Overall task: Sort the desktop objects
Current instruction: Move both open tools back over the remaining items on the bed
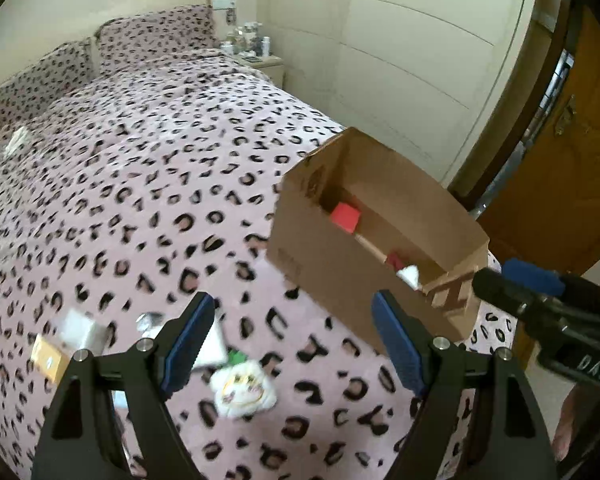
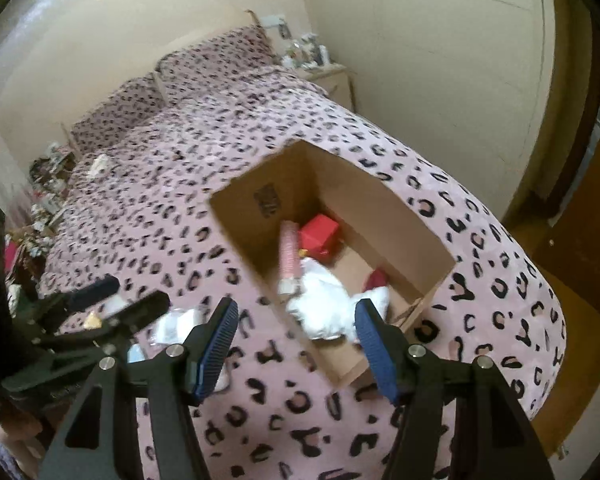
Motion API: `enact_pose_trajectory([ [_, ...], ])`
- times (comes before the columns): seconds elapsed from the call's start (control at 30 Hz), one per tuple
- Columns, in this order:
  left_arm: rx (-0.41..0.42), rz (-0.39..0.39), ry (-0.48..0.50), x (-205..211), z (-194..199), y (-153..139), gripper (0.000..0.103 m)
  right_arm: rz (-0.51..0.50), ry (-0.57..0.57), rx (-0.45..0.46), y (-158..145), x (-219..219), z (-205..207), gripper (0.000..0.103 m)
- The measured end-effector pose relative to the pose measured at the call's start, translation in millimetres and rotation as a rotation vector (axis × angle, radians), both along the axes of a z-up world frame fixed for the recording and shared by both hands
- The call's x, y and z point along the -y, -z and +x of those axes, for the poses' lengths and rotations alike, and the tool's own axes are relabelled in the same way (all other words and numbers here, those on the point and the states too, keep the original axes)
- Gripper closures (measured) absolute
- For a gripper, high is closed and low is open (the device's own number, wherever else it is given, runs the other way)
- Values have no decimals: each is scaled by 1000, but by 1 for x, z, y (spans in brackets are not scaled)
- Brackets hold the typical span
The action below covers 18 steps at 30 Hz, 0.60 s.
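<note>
An open cardboard box (image 1: pixel 340 280) (image 2: pixel 256 236) stands on a pink leopard-print bed. Inside lie a red box (image 2: pixel 319 232) (image 1: pixel 345 216), a pink tube (image 2: pixel 289 256), white bags (image 2: pixel 324 304) and a small red item (image 2: pixel 377 278). My left gripper (image 1: pixel 292 340) is open and empty above the bed, over a white packet with a green top (image 1: pixel 244 390), a white card (image 1: pixel 214 346), a white box (image 1: pixel 80 330) and a yellow box (image 1: pixel 48 358). My right gripper (image 2: pixel 296 340) is open and empty over the box's near corner. The left gripper also shows in the right wrist view (image 2: pixel 120 300).
Pillows (image 1: pixel 152 36) lie at the head of the bed. A nightstand (image 1: pixel 260 60) with small bottles stands beside it. A cream wardrobe (image 1: pixel 400 60) and a wooden door (image 1: pixel 560 160) are on the right. Clutter (image 2: pixel 40 200) lies left of the bed.
</note>
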<state>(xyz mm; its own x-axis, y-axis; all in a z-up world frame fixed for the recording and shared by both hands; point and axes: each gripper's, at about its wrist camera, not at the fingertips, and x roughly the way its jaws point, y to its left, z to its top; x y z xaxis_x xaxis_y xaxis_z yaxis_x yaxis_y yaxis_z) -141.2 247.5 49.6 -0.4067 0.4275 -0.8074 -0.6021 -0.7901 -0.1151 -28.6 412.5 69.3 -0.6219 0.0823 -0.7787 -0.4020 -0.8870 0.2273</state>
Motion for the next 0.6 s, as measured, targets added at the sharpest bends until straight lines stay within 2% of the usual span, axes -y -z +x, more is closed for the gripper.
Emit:
enact_pose_trajectory([
  [0.3,-13,-20,-207,99,29,8,21,32,-122,-33,-7,69,9,40],
  [0.6,5,-22,-402,202,67,39,20,-16,-275,-2,37,139,6,41],
])
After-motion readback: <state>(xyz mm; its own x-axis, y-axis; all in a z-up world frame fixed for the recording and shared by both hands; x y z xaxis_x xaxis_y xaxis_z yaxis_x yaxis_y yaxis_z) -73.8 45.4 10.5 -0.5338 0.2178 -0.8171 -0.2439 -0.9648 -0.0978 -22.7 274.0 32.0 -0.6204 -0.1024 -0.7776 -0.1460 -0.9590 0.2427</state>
